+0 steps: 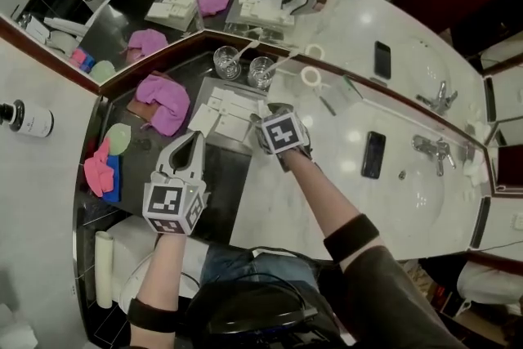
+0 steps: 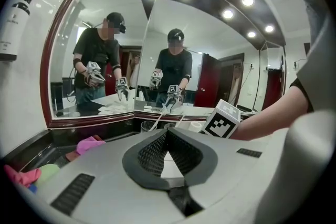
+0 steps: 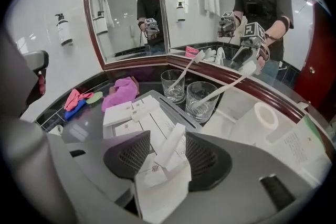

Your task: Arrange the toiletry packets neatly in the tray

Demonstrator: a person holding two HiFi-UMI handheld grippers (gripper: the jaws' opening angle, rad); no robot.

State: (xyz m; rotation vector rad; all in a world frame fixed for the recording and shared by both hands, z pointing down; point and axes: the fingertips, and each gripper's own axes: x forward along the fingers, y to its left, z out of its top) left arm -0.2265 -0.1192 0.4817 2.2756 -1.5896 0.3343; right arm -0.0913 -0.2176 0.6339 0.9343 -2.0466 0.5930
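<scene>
Right gripper stands wide over the grey rectangular tray, centre frame, a slim white paper packet loose between its jaws. Best laid flat, parallel to its neighbours. Left gripper, lower left, is closed and empty.

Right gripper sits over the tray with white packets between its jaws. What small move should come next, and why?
Probably close the right gripper on the slim packet and lay it beside the flat packets in the tray. Its jaws stand apart, and that packet leans askew between them while the rest lie flat in rows.
</scene>
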